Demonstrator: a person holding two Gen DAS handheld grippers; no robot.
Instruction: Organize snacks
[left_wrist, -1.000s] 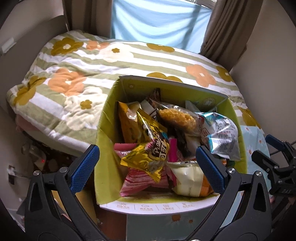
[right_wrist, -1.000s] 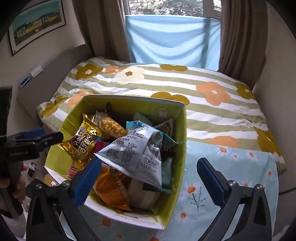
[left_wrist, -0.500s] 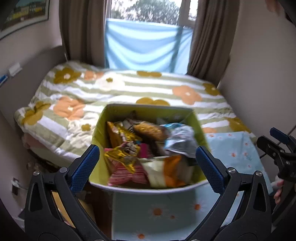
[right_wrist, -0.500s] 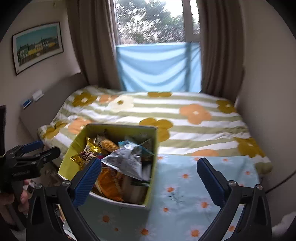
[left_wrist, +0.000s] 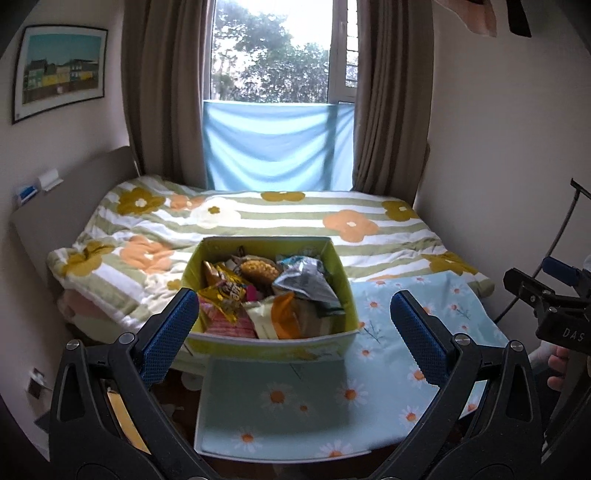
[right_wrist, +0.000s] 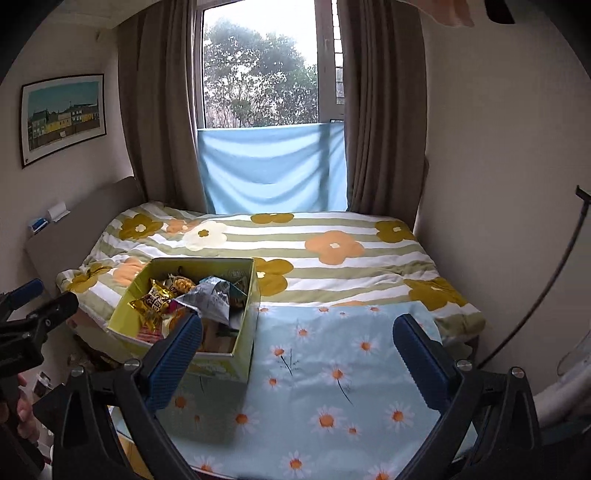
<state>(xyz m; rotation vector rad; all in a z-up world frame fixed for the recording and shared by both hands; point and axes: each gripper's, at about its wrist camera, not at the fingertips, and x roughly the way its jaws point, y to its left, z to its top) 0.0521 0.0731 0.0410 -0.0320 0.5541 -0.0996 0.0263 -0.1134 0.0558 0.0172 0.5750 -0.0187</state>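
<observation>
A yellow-green cardboard box (left_wrist: 343, 273) (right_wrist: 251, 295) stands on the bed's near edge, packed with several snack bags. Among them are a gold bag (left_wrist: 223, 291) (right_wrist: 153, 301), a silver-grey bag (left_wrist: 304, 282) (right_wrist: 212, 299), an orange-and-white bag (left_wrist: 277, 317) and a pink pack (left_wrist: 225, 325). My left gripper (left_wrist: 295, 328) is open and empty, pulled back in front of the box. The right gripper (right_wrist: 299, 354) is also open and empty, hovering over the daisy cloth to the right of the box. Each gripper shows at the edge of the other's view.
The box sits partly on a light-blue daisy-print cloth (left_wrist: 402, 350) (right_wrist: 332, 369) spread over the bed's front. Behind lies a striped floral duvet (left_wrist: 295, 218), then a window with brown curtains. A padded headboard (right_wrist: 74, 229) is on the left, a plain wall on the right.
Both grippers have drawn back and up from the box, so it looks smaller and the whole bed and window show. Both stayed open and empty.
</observation>
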